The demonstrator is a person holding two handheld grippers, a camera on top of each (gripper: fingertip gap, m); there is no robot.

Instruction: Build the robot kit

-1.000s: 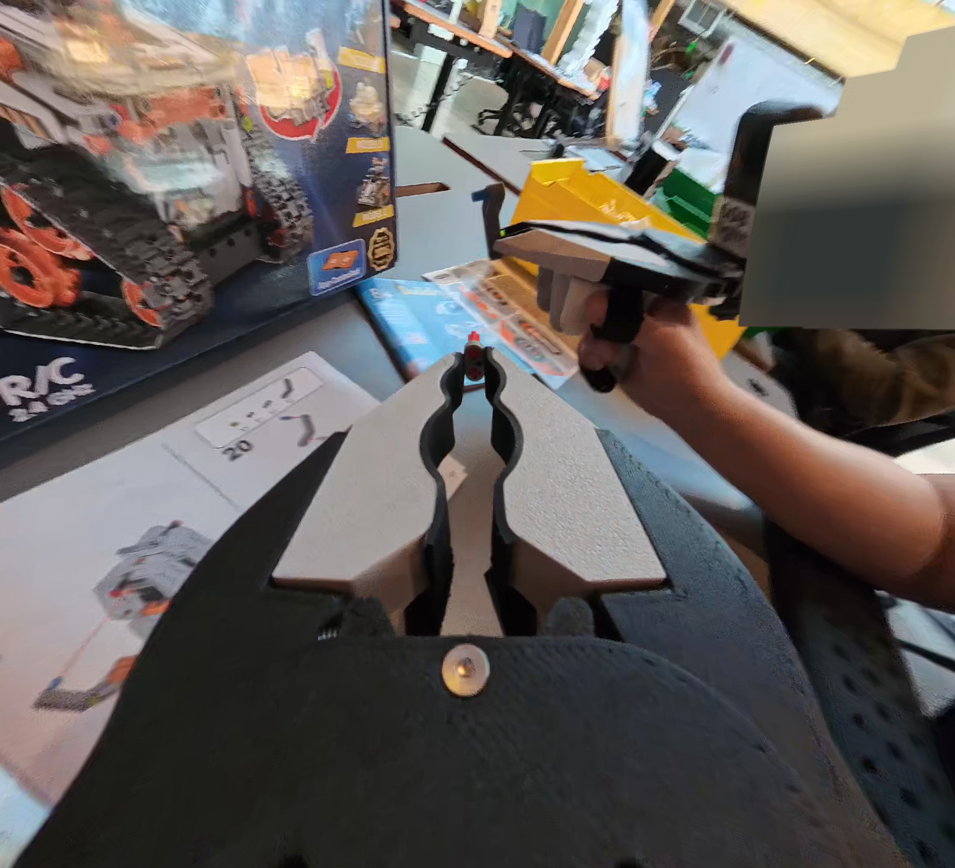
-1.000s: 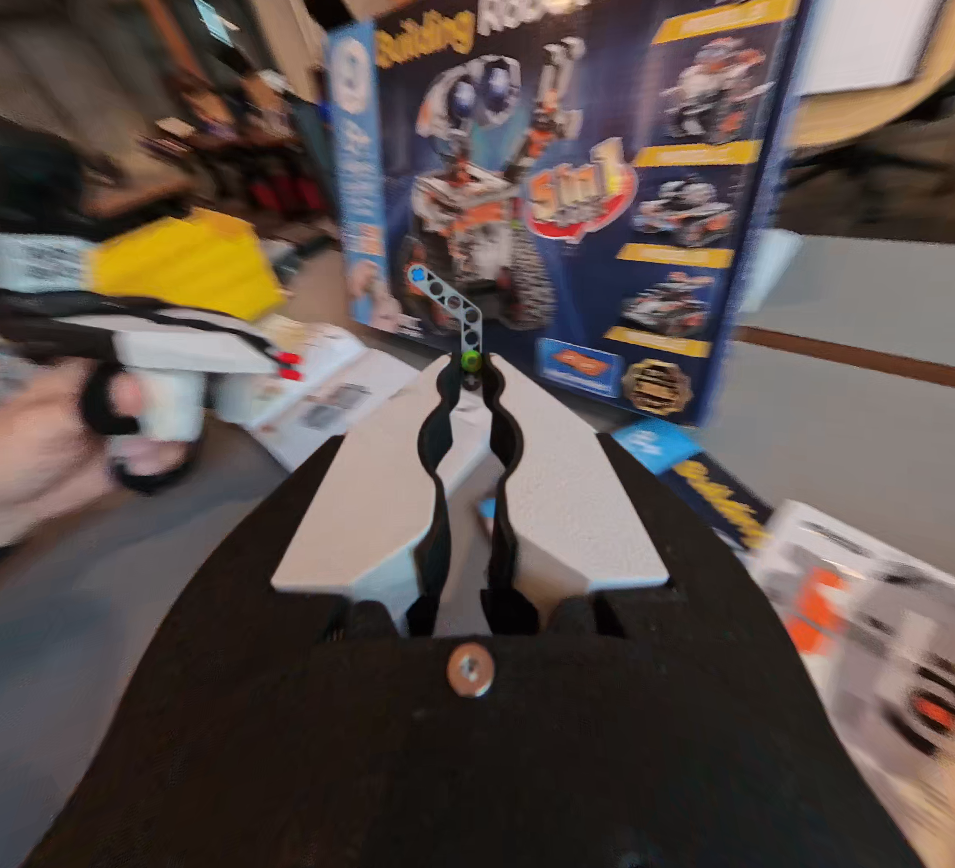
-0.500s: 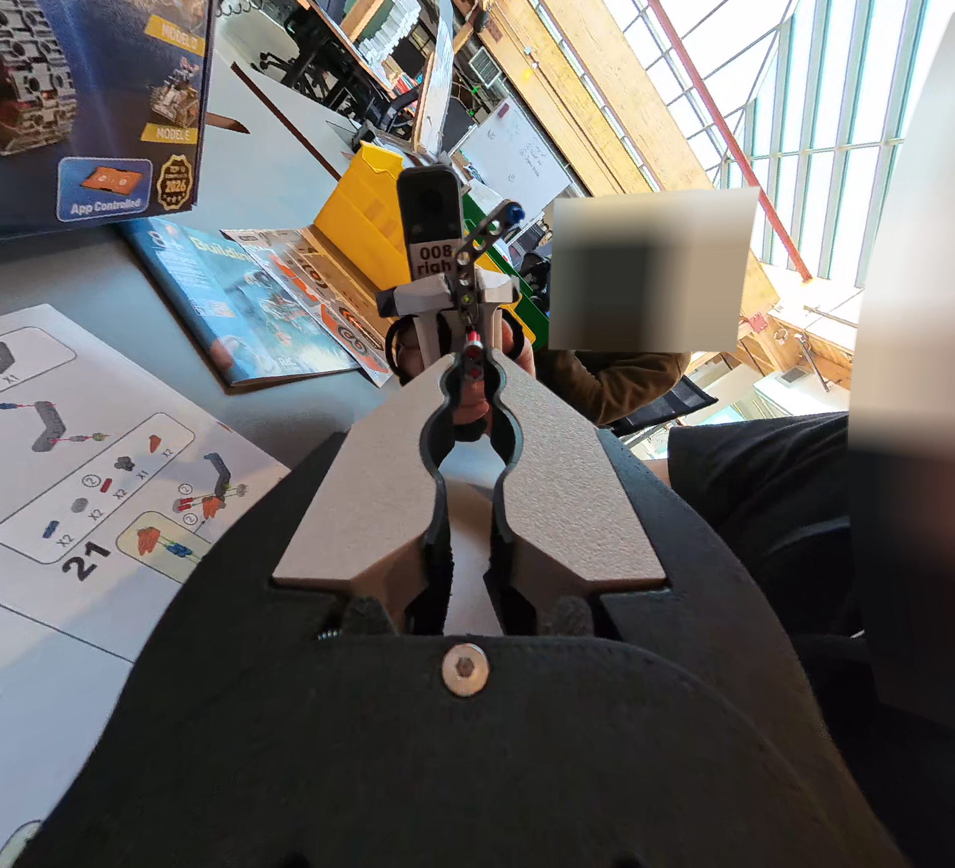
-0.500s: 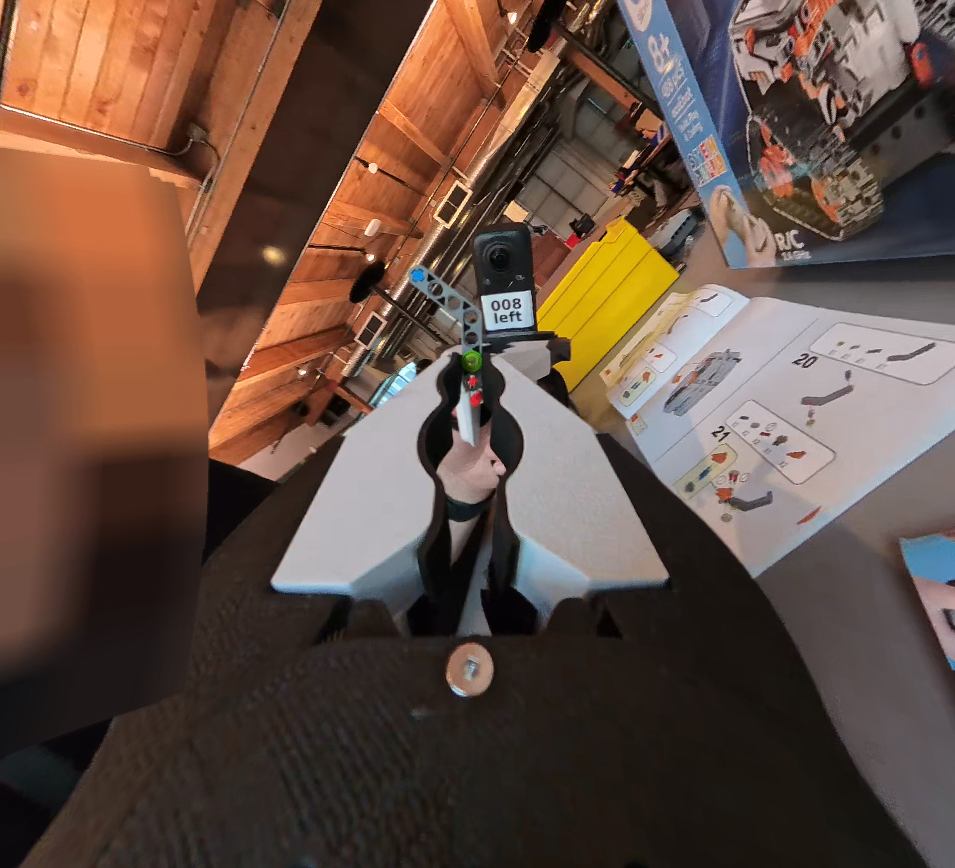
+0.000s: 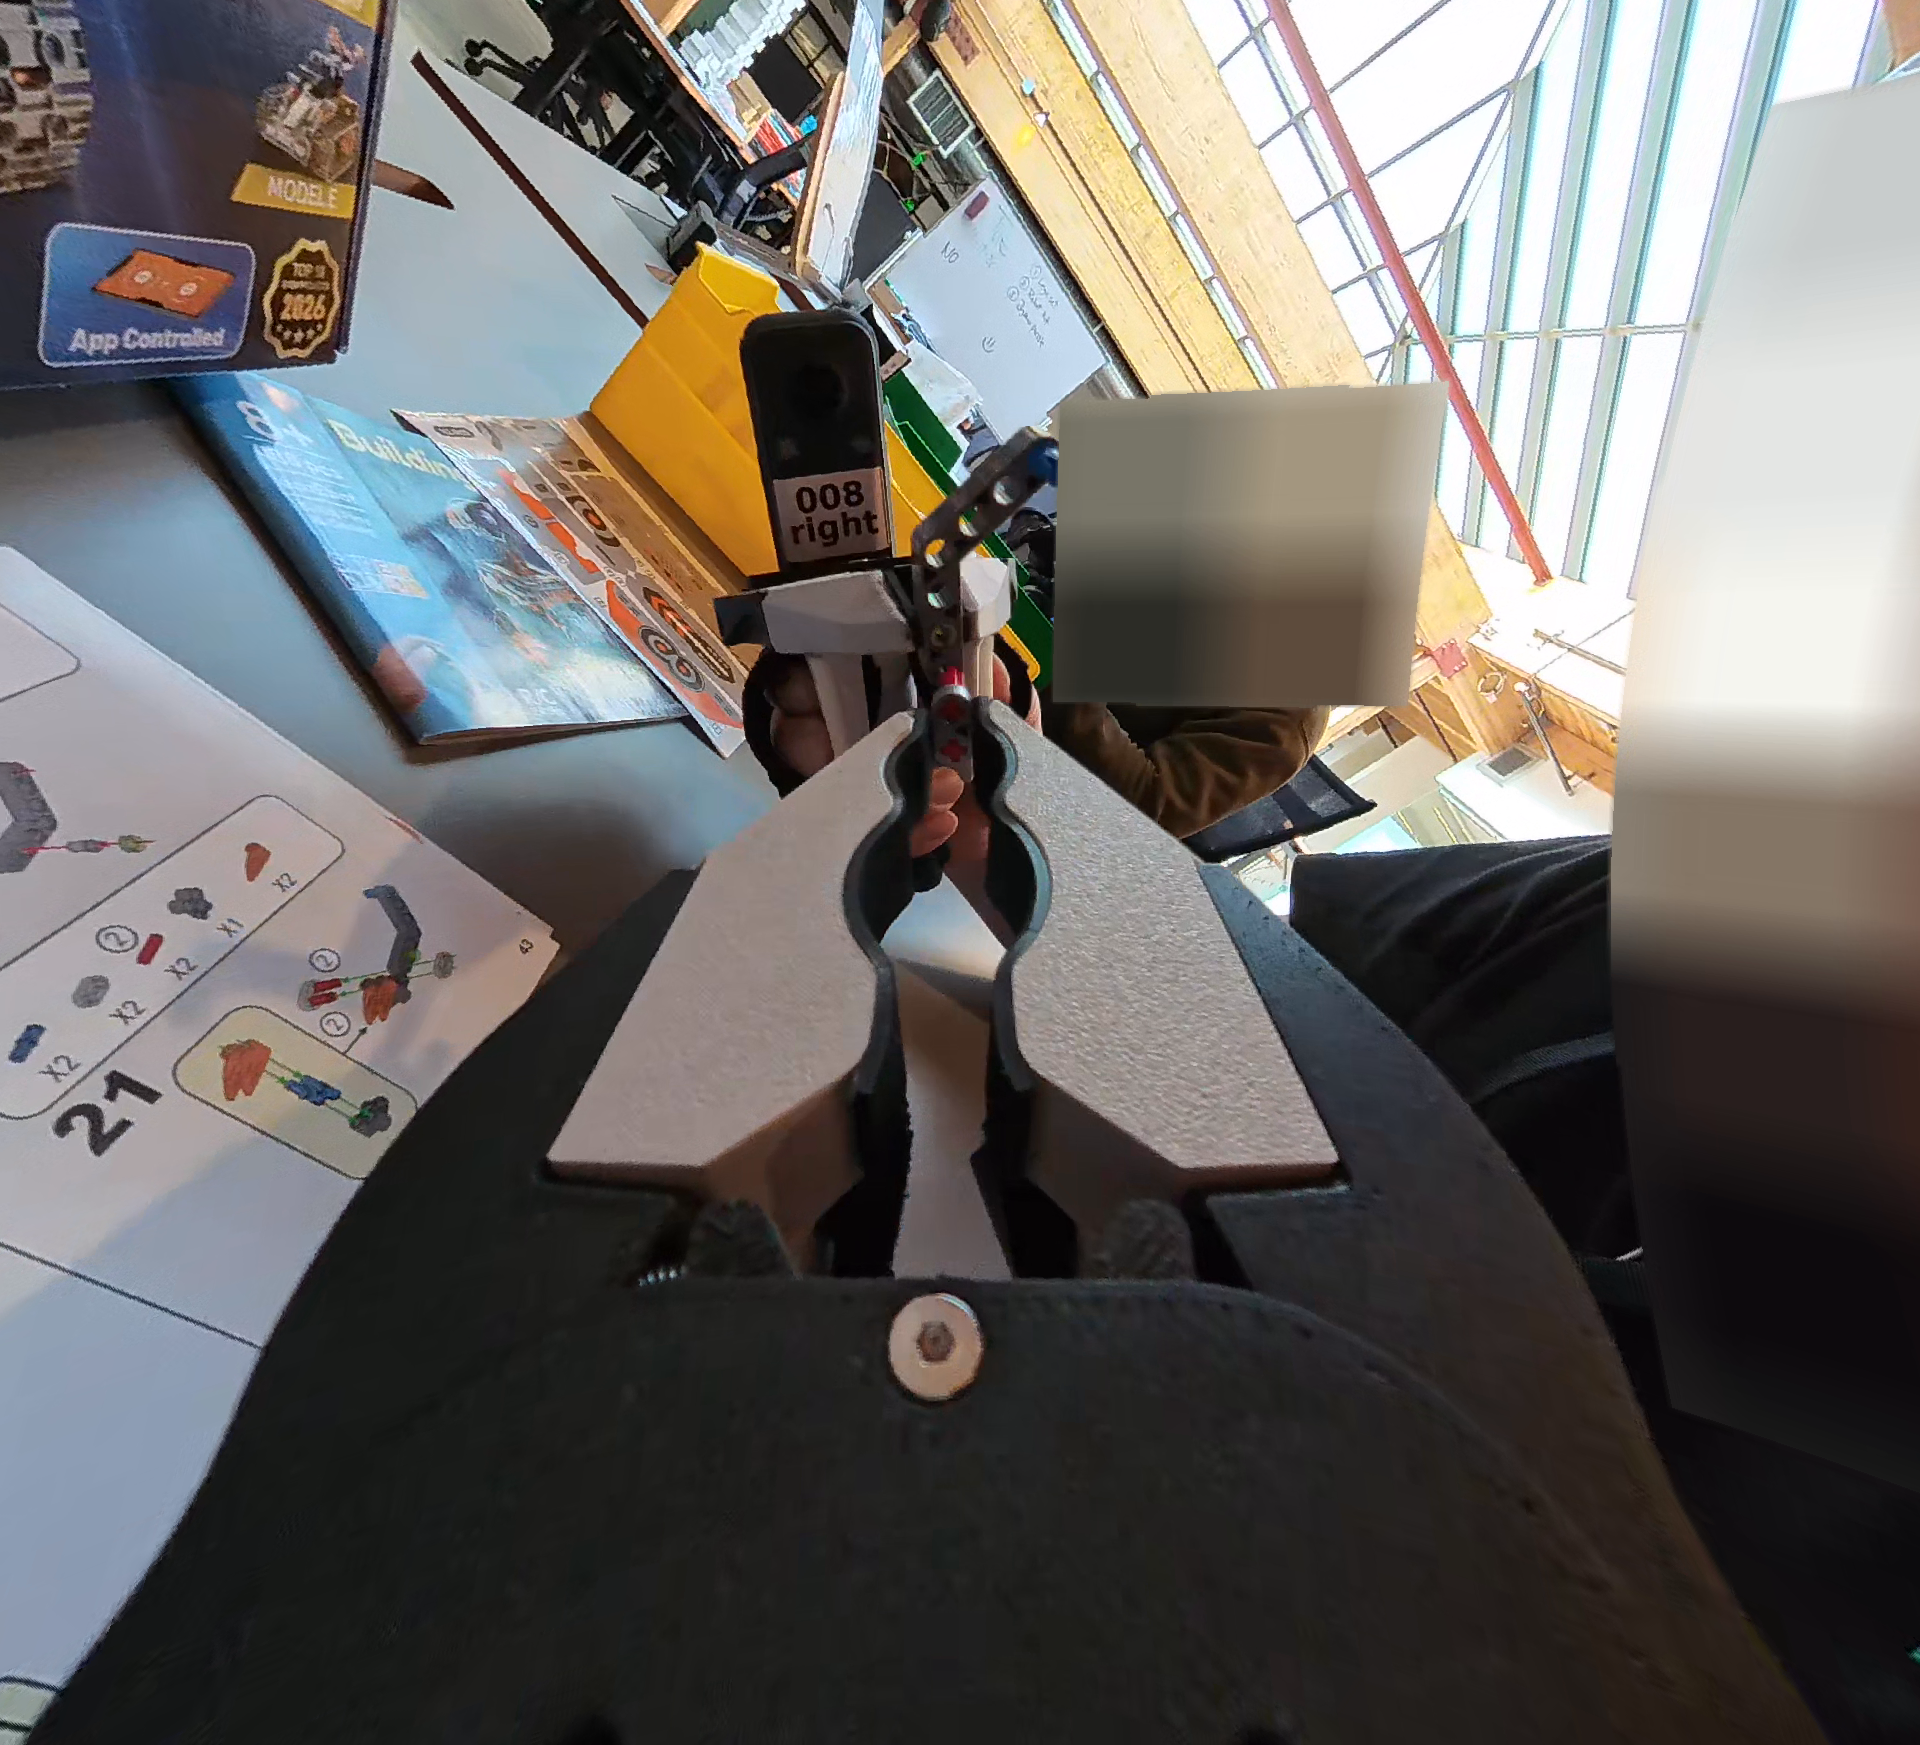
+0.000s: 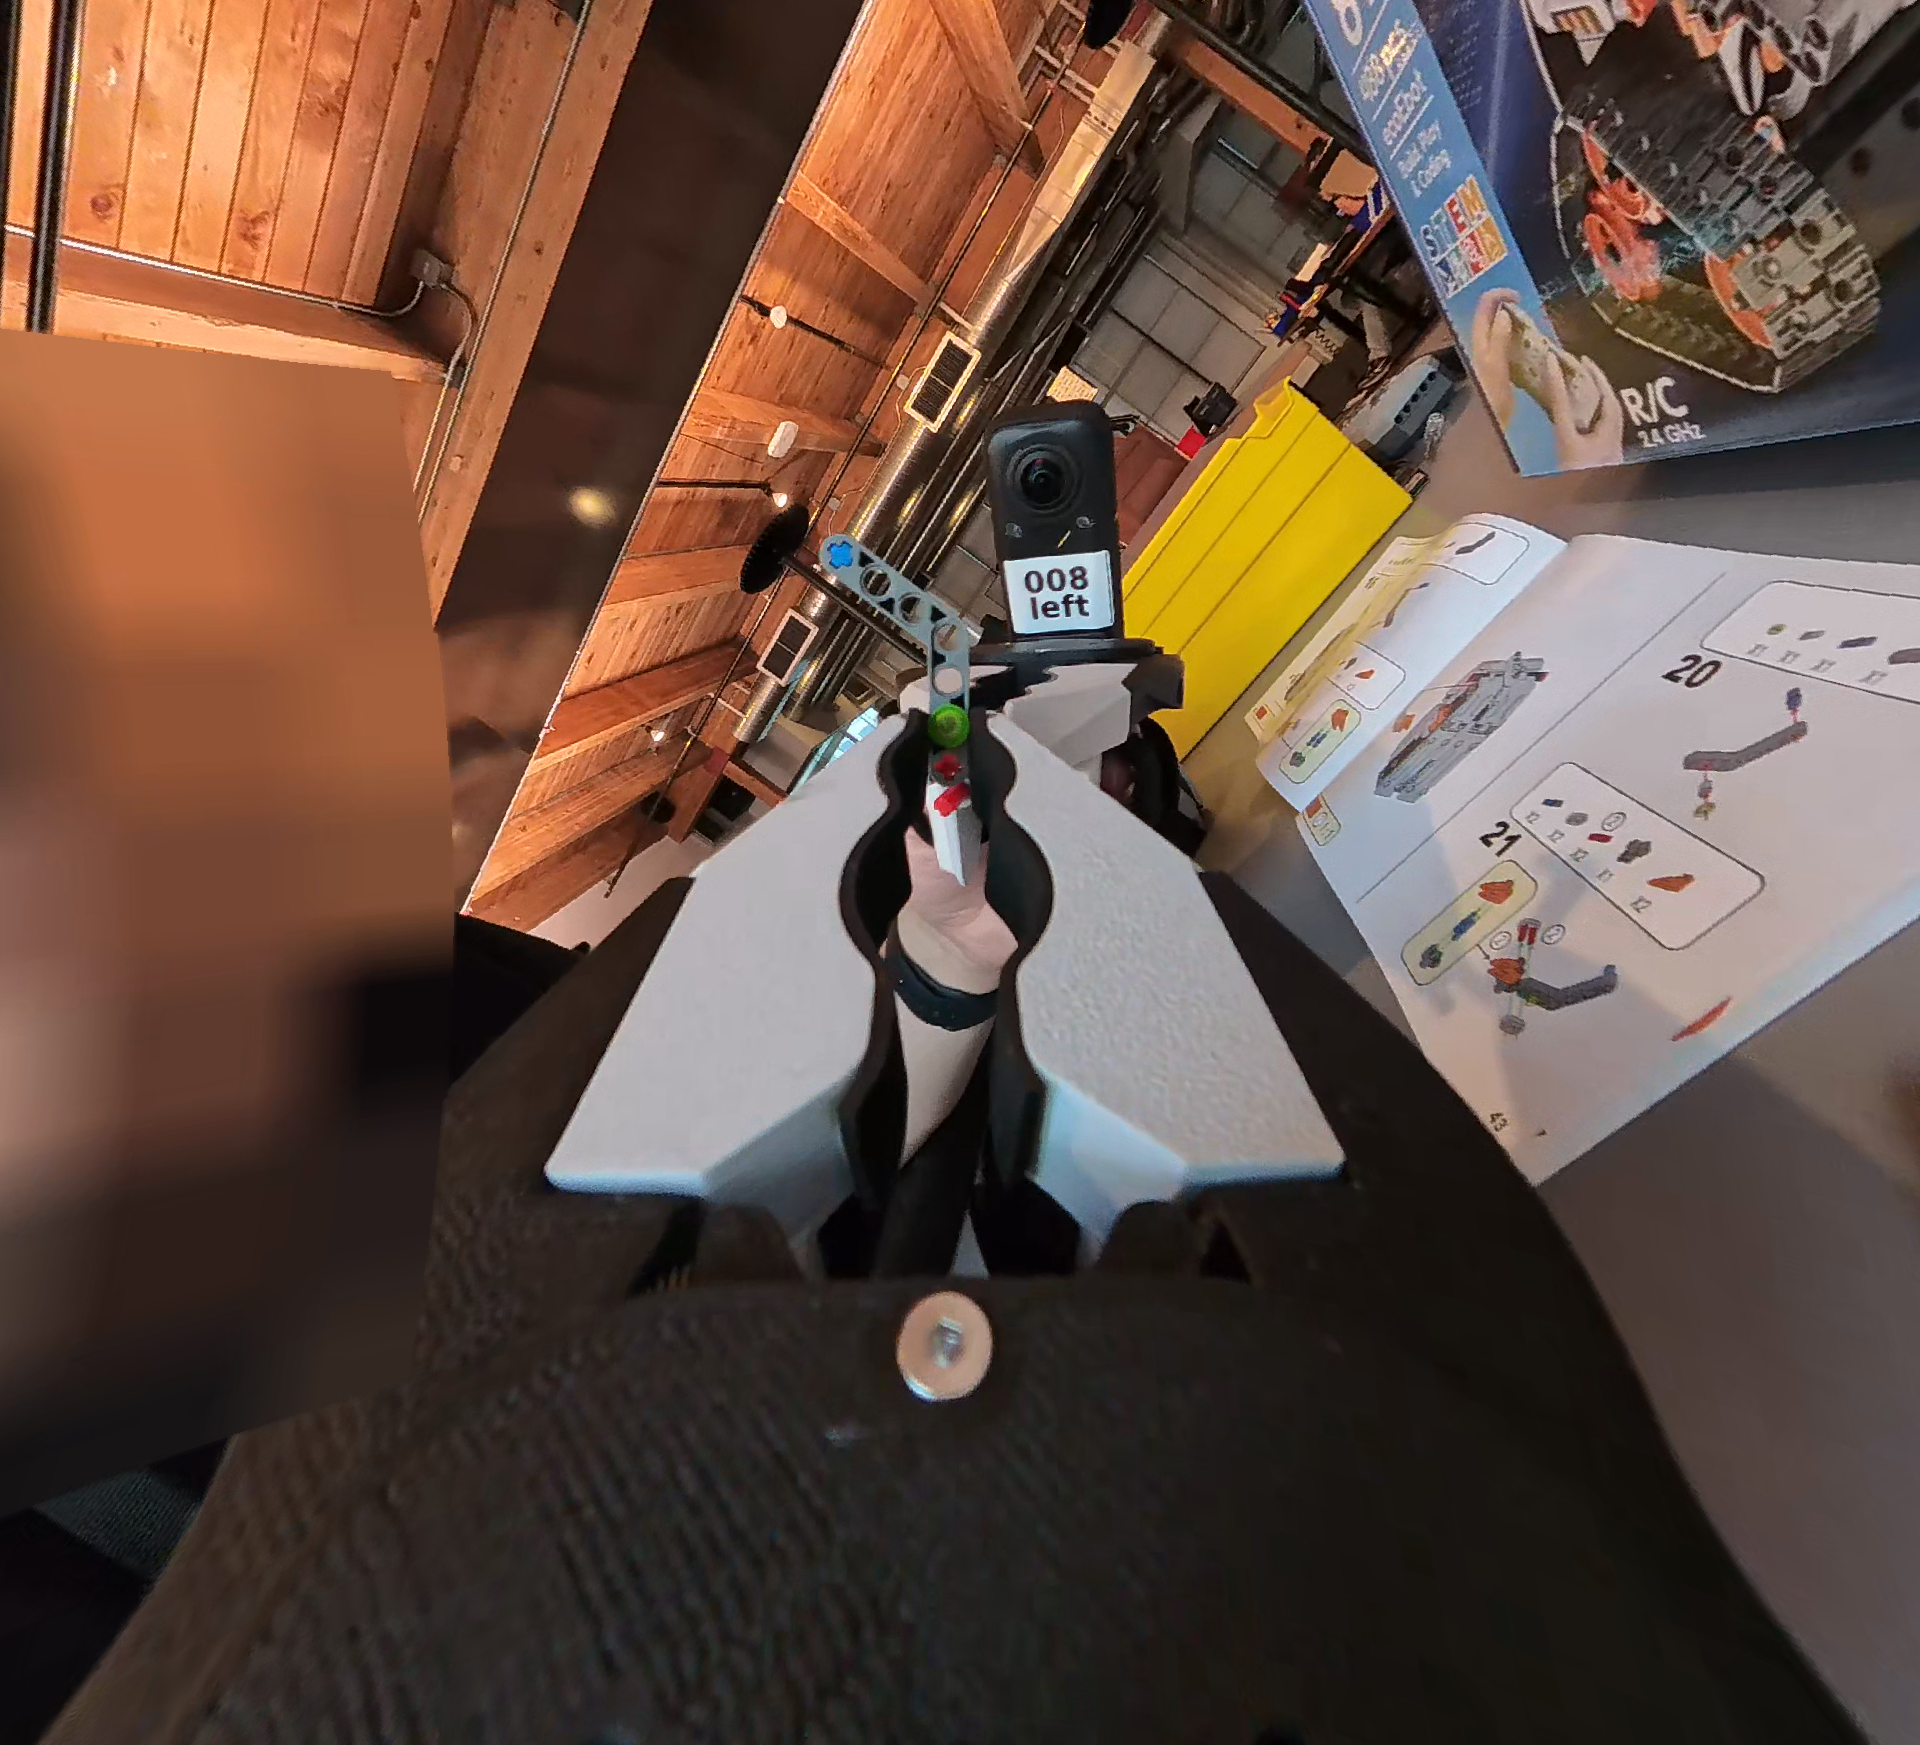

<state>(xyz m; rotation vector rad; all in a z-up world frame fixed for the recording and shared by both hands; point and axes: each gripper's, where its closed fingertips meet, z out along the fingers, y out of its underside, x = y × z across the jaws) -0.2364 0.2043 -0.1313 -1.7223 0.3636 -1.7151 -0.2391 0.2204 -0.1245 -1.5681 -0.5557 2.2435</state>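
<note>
While poised tip to tip above grey table, pinching parts on both sides: in left gripper, tips almost closed on small red-and-grey connector; in right gripper, tips almost closed on bent grey beam at green pin. Connector seemingly touching beam's lower end. Instruction sheet, kit box, yellow bin beyond. Best kept coaxial, grips firm, push slow and straight. Against half second earlier: nearly same pose. Full second earlier: well apart, aimed toward kit box.
</note>
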